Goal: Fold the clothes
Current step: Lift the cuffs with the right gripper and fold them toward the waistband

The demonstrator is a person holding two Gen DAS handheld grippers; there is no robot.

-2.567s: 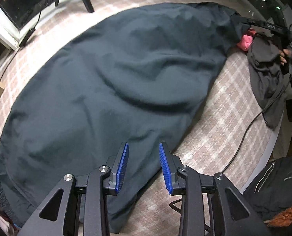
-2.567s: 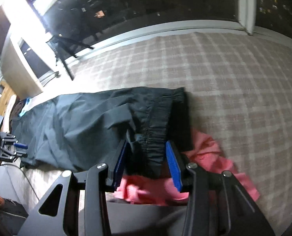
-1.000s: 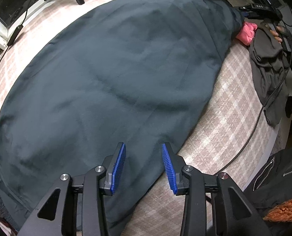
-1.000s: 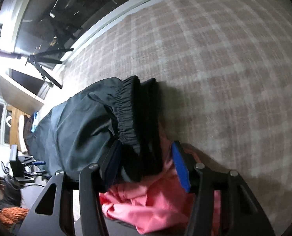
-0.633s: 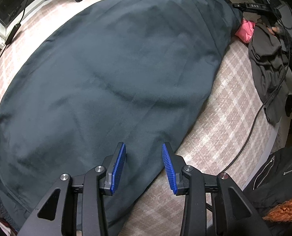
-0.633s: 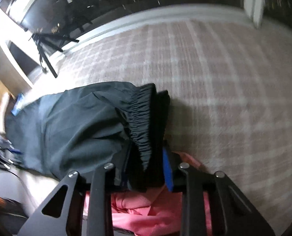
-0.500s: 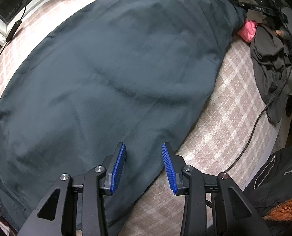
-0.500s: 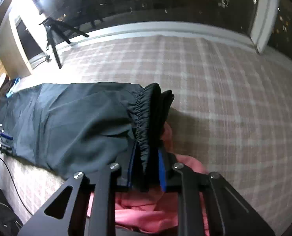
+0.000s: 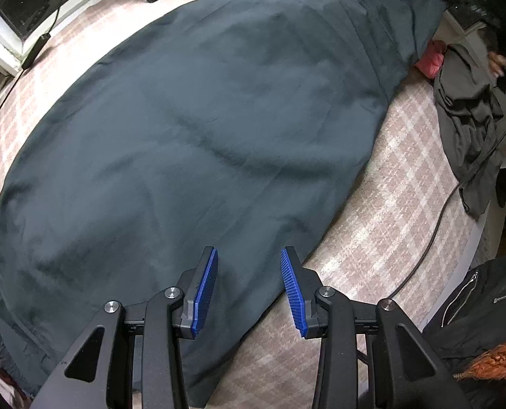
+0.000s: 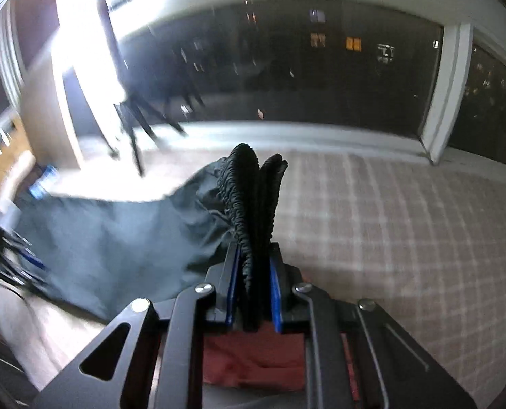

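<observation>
The checked bedcover [image 9: 389, 211] is lying under the dark trousers [image 9: 191, 129], which are stretching toward one o'clock. The right gripper [image 10: 253, 293] is pinching their gathered waistband [image 10: 246, 197] (pink cloth [image 10: 253, 364] below it). The left gripper [image 9: 249, 283] is hovering partly open over the trouser fabric at six o'clock, gripping nothing.
</observation>
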